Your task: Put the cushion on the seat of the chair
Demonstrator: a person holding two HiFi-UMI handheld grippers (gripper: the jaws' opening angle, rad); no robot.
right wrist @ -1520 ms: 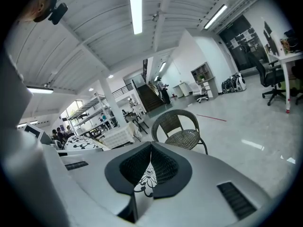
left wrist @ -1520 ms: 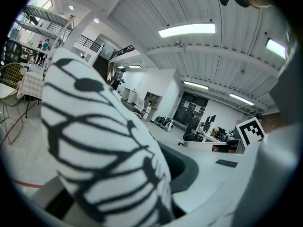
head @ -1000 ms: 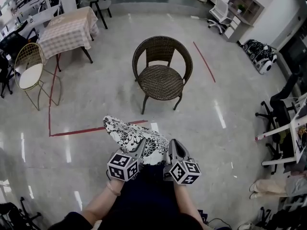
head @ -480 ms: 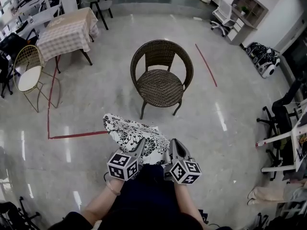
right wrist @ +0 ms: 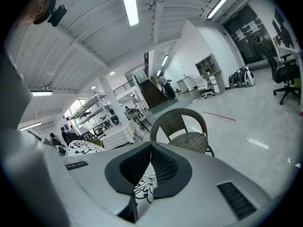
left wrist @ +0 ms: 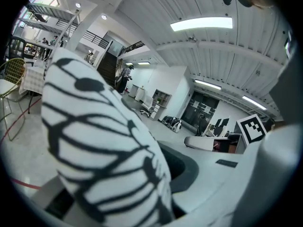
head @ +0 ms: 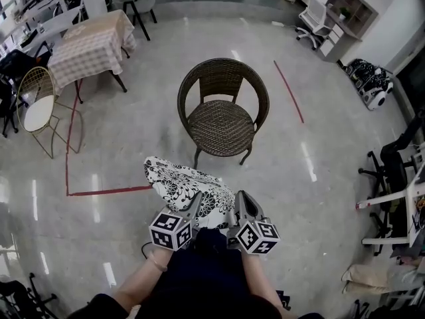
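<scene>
A black-and-white flower-print cushion [head: 179,185] hangs in front of me above the floor, held at its near edge by both grippers. My left gripper [head: 196,201] is shut on its left part, and the cushion [left wrist: 94,150] fills the left gripper view. My right gripper [head: 240,199] is shut on its right corner, with a fold of printed cloth [right wrist: 144,186] pinched between the dark pads. The brown wicker chair [head: 222,121] stands ahead on the floor with a bare seat. It also shows beyond the right gripper [right wrist: 150,167] as the same wicker chair [right wrist: 184,131].
A table with a checked cloth [head: 93,42] and a gold wire chair [head: 40,102] stand at the left. Red tape lines [head: 109,191] cross the shiny floor. Office chairs and a white desk [head: 398,171] line the right side.
The wicker chair has drawn nearer and sits lower in the head view. Both grippers keep the same hold on the cushion.
</scene>
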